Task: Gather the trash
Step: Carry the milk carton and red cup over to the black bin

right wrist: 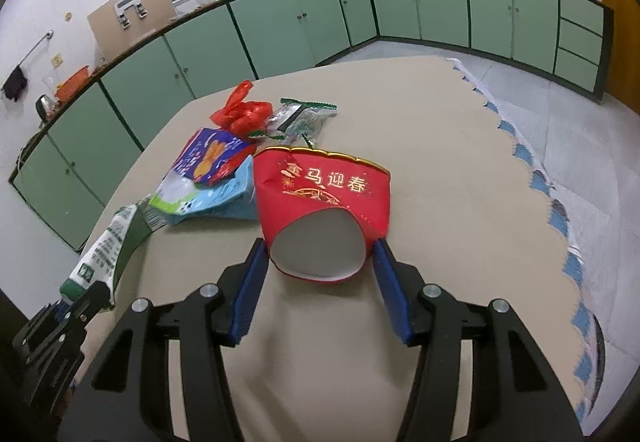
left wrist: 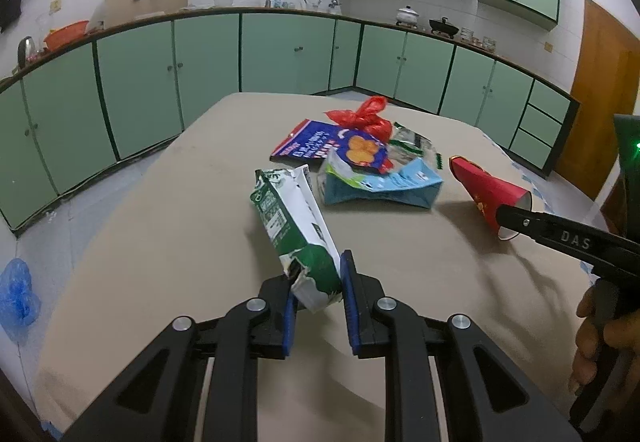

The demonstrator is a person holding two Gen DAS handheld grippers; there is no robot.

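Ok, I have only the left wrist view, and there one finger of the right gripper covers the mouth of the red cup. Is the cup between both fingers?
Observer: Yes. In the right wrist view the red cup lies on its side with its mouth toward the right gripper. There is one blue pad at each side of the rim. Whether they press on it, I cannot tell.
Operator: Is something inside the cup?
Observer: No. The inside shows plain grey-white, with nothing in it.
Operator: And is the rim round?
Observer: No, it is squashed: flat below, arched above.
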